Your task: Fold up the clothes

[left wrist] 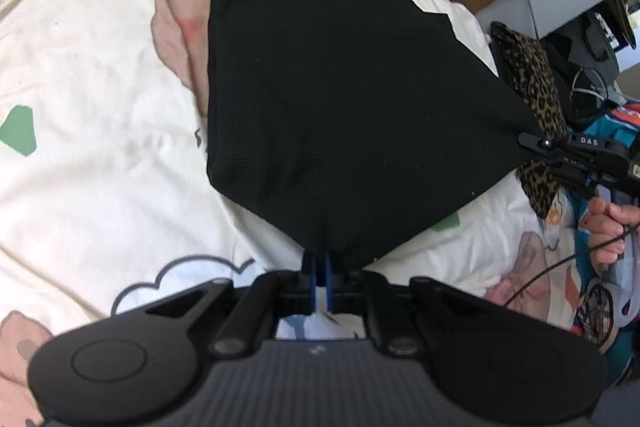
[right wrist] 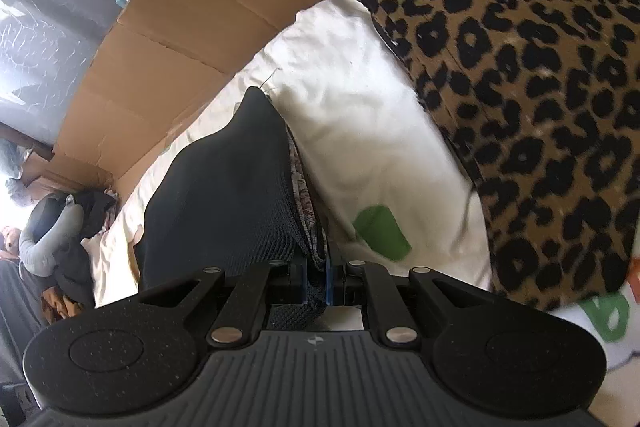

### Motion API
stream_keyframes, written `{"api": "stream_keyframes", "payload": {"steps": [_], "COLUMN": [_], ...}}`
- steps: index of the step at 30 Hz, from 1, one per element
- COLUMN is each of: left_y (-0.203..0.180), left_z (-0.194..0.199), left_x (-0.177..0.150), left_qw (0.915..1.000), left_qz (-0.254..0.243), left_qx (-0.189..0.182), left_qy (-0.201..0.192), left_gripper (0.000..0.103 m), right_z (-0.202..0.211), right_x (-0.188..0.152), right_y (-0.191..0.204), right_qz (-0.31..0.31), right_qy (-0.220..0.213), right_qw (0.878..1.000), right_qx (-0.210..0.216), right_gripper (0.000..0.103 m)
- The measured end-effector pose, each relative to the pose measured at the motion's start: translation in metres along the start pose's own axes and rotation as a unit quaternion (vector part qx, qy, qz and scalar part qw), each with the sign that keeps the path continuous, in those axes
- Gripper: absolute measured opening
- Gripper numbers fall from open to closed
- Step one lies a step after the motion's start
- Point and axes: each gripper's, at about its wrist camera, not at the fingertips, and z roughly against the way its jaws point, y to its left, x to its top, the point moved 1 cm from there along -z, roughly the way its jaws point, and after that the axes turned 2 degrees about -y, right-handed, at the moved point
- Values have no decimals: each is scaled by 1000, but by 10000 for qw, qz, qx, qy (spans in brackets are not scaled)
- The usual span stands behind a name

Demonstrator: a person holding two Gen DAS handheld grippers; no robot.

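A black knit garment (left wrist: 344, 107) lies spread on a white printed bedsheet (left wrist: 92, 59). My left gripper (left wrist: 318, 267) is shut on its near corner. My right gripper (left wrist: 528, 143) shows at the right of the left wrist view, pinching the garment's right corner and stretching it taut. In the right wrist view the right gripper (right wrist: 318, 283) is shut on the black garment (right wrist: 228, 187), which rises as a raised fold over the sheet (right wrist: 360, 99).
A leopard-print cloth (right wrist: 520, 87) lies right of the garment on the bed and also shows in the left wrist view (left wrist: 536, 95). Brown cardboard (right wrist: 180, 39) lines the bed's far edge. A clothes pile (right wrist: 68, 227) sits at the far left. A teal garment (left wrist: 600, 131) lies at the right.
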Motion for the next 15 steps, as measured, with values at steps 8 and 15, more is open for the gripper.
{"api": "stream_keyframes", "payload": {"steps": [8, 15], "left_y": [-8, -23], "left_z": [-11, -29], "left_x": [-14, -17], "left_qw": [9986, 9969], "left_qz": [117, 130], "left_qx": [-289, -418], "left_qy": [428, 657], "left_gripper": [4, 4], "right_z": [13, 12], "right_x": [-3, 8], "right_y": [-7, -8], "right_qz": [-13, 84], "right_qy": [-49, -157], "right_qw": [9999, 9997], "right_qx": [-106, -179], "right_gripper": [6, 6]}}
